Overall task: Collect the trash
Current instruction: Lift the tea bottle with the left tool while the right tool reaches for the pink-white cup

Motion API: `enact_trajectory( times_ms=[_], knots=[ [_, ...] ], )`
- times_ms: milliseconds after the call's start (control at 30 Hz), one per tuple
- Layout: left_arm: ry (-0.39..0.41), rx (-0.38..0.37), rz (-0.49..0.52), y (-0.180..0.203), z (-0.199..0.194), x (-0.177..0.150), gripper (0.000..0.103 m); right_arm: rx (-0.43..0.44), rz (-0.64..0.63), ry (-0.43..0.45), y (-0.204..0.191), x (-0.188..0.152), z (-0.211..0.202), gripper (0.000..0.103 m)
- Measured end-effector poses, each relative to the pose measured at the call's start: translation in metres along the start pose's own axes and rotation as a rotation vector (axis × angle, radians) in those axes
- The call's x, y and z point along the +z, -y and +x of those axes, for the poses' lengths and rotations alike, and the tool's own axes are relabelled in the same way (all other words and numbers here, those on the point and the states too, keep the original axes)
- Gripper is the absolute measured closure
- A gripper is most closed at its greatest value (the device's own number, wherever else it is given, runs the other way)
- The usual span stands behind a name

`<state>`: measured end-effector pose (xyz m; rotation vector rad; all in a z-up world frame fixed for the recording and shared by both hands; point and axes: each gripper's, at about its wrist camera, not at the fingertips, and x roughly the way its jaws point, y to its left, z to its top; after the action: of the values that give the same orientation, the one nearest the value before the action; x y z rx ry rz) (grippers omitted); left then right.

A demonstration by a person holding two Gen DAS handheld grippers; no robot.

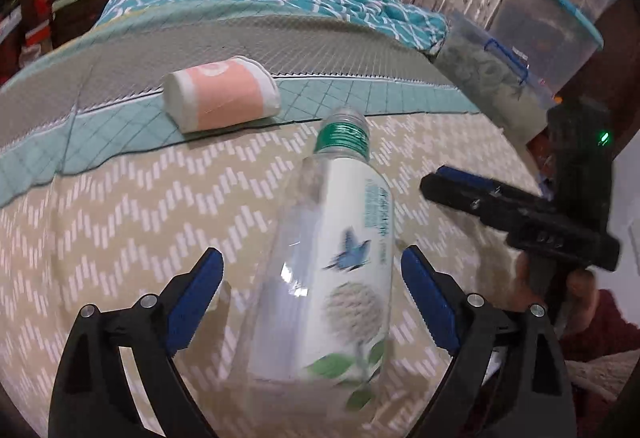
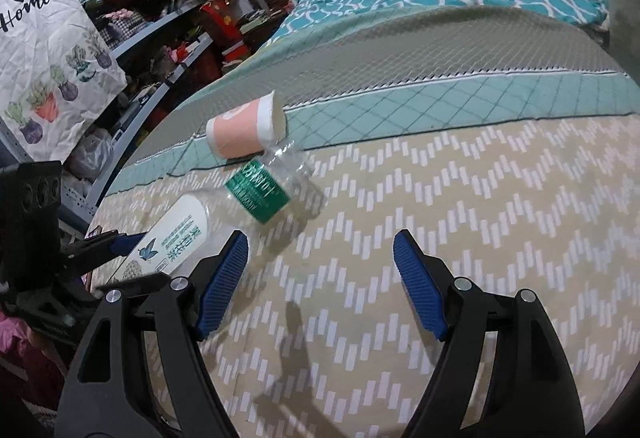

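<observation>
On bed, chevron cover: white-label bottle lies between left tongs, blue pads wide, not pressing it. Long axis runs straight away from tongs, toward paper cup.

Second bottle, green label, lies just beyond, neck near the cup. Cup on its side, axis crosswise.

Right tongs wide, empty.

Risks: smooth round bottle likely rolls or squirts out if squeezed off-centre; soft bedding gives under push; thin plastic crumples.
</observation>
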<state>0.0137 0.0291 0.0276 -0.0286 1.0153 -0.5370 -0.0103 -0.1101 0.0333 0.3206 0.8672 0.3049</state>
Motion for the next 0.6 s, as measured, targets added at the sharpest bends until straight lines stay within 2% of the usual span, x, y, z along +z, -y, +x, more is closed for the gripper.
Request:
enact_trajectory(
  times_ms=[67, 167, 400, 467, 600],
  knots=[
    [-0.025, 0.010, 0.002, 0.000, 0.010, -0.001, 0.017, -0.009, -0.001, 0.006, 0.001, 0.005, -0.001, 0.027],
    [-0.045, -0.006, -0.004, -0.005, 0.017, -0.007, 0.041, -0.021, -0.008, 0.013, 0.003, 0.013, -0.001, 0.027],
    [-0.018, -0.102, -0.096, -0.034, -0.005, -0.018, 0.042, -0.013, -0.046, 0.015, -0.011, 0.033, 0.009, 0.027],
    [0.027, -0.133, -0.123, -0.044, -0.022, -0.023, 0.042, -0.011, -0.078, 0.006, -0.021, 0.040, 0.016, 0.027],
    [0.135, -0.110, -0.216, -0.075, -0.057, -0.028, 0.042, 0.000, -0.158, -0.011, -0.047, 0.058, 0.037, 0.027]
  ],
)
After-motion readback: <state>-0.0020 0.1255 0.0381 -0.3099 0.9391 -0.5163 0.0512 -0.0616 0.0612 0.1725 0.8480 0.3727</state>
